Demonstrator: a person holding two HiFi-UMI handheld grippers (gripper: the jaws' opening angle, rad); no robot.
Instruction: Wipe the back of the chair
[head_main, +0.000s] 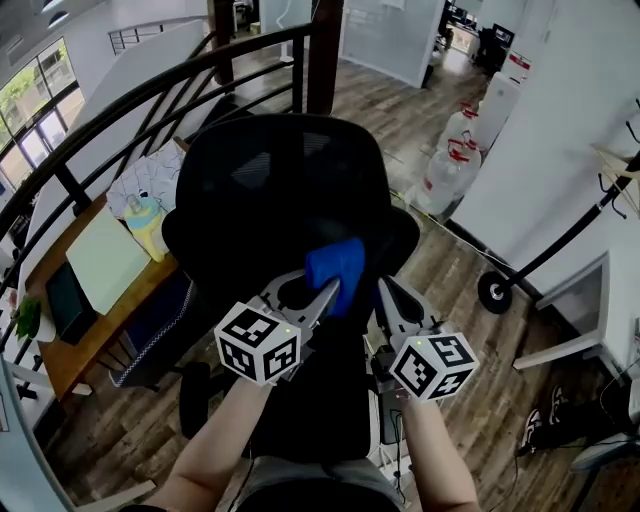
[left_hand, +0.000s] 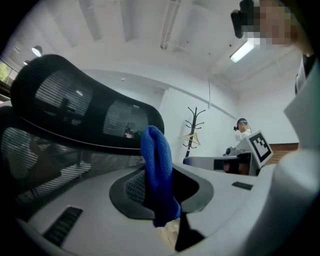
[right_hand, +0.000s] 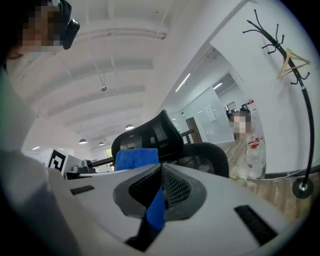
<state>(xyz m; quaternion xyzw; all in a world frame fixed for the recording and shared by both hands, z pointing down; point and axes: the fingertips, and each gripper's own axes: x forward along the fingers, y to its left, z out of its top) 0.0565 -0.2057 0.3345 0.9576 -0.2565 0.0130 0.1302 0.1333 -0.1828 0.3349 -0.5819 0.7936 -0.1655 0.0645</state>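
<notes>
A black mesh office chair (head_main: 270, 190) stands just in front of me, seen from above and behind. A folded blue cloth (head_main: 337, 262) is held against the upper part of its back. My left gripper (head_main: 325, 290) is shut on the cloth's lower left part. In the left gripper view the cloth (left_hand: 156, 170) stands upright between the jaws, with the chair's headrest (left_hand: 75, 110) behind it. My right gripper (head_main: 383, 290) sits at the cloth's right edge. In the right gripper view a blue strip of cloth (right_hand: 156, 207) is pinched between its shut jaws, below the chair (right_hand: 150, 135).
A wooden desk (head_main: 90, 330) with a pale green mat stands at the left, under a curved dark railing (head_main: 120, 100). Water jugs (head_main: 455, 150) sit by the white wall at the back right. A black coat rack (head_main: 590, 215) leans in from the right.
</notes>
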